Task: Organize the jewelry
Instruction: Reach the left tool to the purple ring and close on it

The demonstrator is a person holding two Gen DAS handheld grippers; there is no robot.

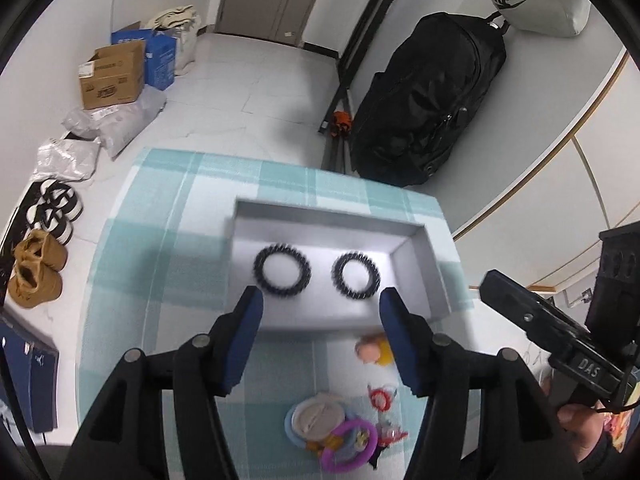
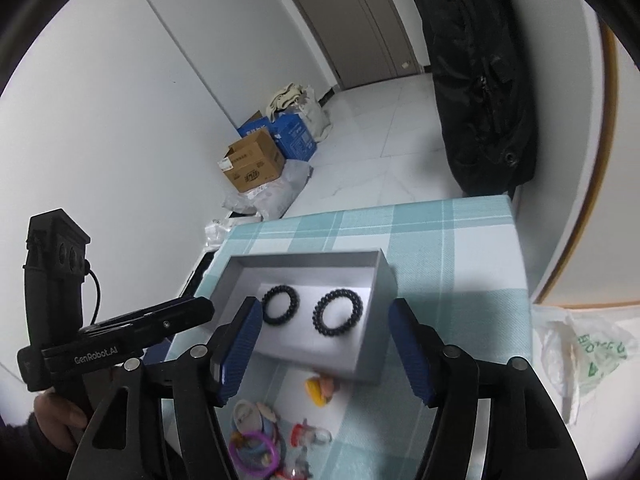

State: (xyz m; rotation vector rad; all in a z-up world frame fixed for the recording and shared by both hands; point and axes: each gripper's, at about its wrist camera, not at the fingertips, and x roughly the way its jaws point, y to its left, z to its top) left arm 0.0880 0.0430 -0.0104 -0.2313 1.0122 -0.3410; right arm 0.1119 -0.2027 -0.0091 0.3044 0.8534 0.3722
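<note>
Black beaded bracelets [image 1: 282, 269] [image 1: 355, 276] lie in our shallow grey tray [image 1: 420, 280]; left gripper [image 1: 320, 312] and right gripper [image 2: 324, 326] spread, empty; near-edge trinkets [image 1: 340, 432] blurred.

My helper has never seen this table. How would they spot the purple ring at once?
On the teal plaid tablecloth, look in front of the grey tray, at the trinket pile. The purple ring lies there, the only purple hoop.

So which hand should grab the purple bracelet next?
Probably the left. Both are open and empty, but the purple bracelet lies nearly centred in front of the left tool, while it sits off to one side of the right tool.
</note>
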